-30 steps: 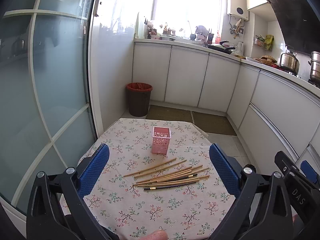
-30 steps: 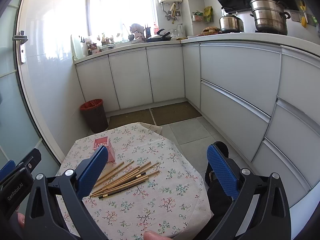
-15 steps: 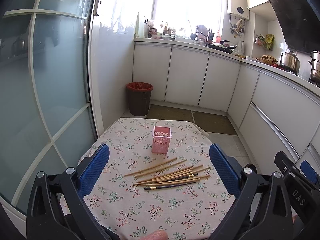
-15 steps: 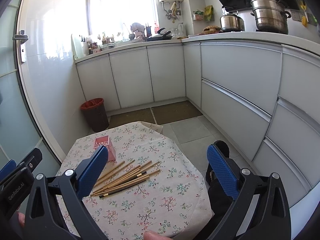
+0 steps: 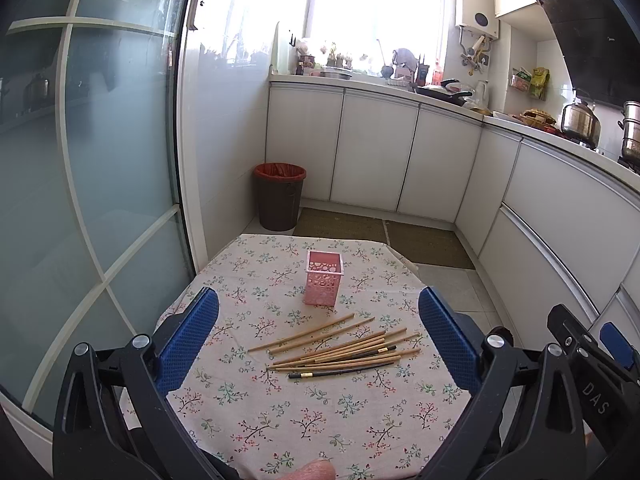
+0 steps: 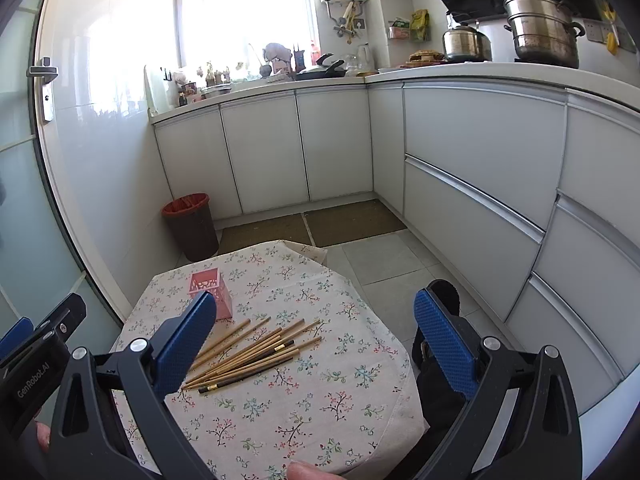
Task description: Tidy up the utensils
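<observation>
I am holding both sets of fingers (image 5: 319, 336) (image 6: 316, 340) apart above the worktop (image 5: 320, 420), risking scattering the overlapping chopsticks (image 5: 340, 350) or tipping the light pink holder (image 5: 323, 283).

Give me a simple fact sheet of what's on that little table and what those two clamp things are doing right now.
surface: small table with floral cloth
holder: pink perforated box, upright, nothing visible inside
utensils: chopsticks, loose fanned pile lying flat, in front of the holder and apart from it
odd one: a dark chopstick at the pile's near edge
left gripper: open, holding nothing
right gripper: open, holding nothing
</observation>
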`<action>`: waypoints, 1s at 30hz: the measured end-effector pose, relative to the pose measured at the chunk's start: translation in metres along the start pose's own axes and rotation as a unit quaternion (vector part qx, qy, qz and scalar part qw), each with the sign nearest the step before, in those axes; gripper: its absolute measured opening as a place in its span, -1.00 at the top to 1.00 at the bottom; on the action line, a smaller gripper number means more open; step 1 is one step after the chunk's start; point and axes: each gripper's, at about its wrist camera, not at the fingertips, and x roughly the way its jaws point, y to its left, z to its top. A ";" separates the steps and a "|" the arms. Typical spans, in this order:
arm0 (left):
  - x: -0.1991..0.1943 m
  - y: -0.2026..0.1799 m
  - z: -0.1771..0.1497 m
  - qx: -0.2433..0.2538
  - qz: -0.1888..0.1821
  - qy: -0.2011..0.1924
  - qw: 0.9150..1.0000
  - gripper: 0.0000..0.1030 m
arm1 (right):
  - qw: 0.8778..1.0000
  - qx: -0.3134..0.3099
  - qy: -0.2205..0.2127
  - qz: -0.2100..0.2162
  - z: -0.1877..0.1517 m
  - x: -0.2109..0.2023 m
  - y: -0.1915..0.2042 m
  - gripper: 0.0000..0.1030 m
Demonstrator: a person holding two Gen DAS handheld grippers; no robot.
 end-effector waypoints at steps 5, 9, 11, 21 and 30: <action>0.000 0.000 0.000 0.000 0.000 0.000 1.000 -0.86 | 1.000 0.000 0.002 0.001 0.000 0.000 -0.001 -0.87; 0.001 0.002 -0.001 0.000 0.000 0.002 1.000 -0.86 | 1.000 0.000 0.003 0.002 0.000 0.000 -0.001 -0.87; 0.002 0.004 -0.001 -0.001 0.001 0.004 1.000 -0.86 | 1.000 0.003 0.005 0.003 -0.001 0.000 -0.002 -0.87; 0.110 0.010 0.005 0.026 -0.005 0.132 0.991 -0.86 | 0.980 0.112 0.156 0.046 -0.019 0.084 -0.046 -0.87; 0.313 -0.022 -0.036 0.109 -0.015 0.356 0.928 -0.86 | 0.939 0.195 0.281 0.045 -0.065 0.196 -0.083 -0.87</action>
